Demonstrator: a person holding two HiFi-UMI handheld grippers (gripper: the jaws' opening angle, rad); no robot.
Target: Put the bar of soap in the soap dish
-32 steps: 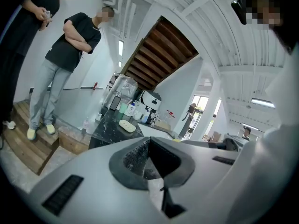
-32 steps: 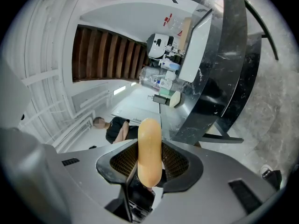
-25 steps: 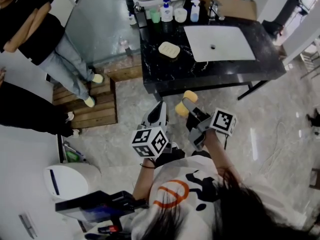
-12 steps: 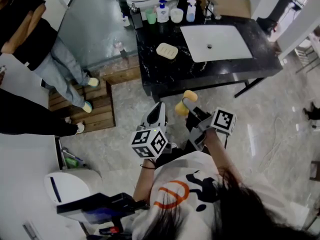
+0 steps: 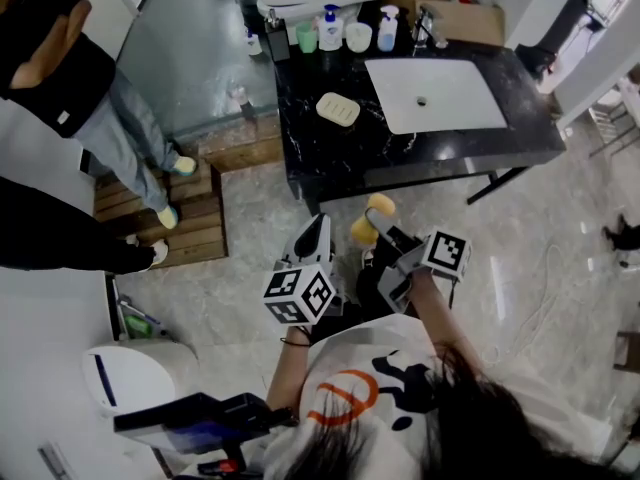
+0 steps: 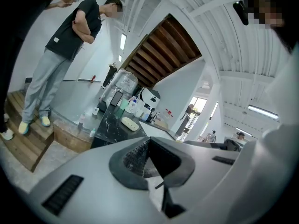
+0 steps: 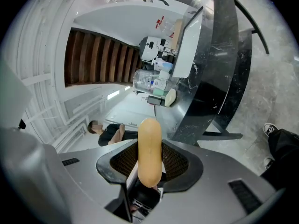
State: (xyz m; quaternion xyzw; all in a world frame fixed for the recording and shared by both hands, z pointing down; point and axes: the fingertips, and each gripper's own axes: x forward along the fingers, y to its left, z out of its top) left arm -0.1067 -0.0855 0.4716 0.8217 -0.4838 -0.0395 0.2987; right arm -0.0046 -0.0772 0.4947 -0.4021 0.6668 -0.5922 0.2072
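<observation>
Clamping the soap [image 7: 150, 148] edge-on, the right gripper [image 7: 149, 160] has its jaws pinched on the flat faces. Makes sense, since a smooth, rounded yellow bar would probably squirt out otherwise. The left gripper [image 6: 148, 158] is closed up with nothing in it, just held alongside. Both are well short of the counter [image 5: 340, 153], which is glossy black veined stone. The dish [image 5: 338, 109] — pale, oval, ribbed — sits on it left of the white sink [image 5: 435, 93] and looks empty, so I'd say the carry's barely begun.

I'm seeing a glossy black marbled desk [image 5: 340, 153], a smooth matt soap bar [image 7: 149, 146], and rough wooden steps [image 5: 170, 223].
</observation>
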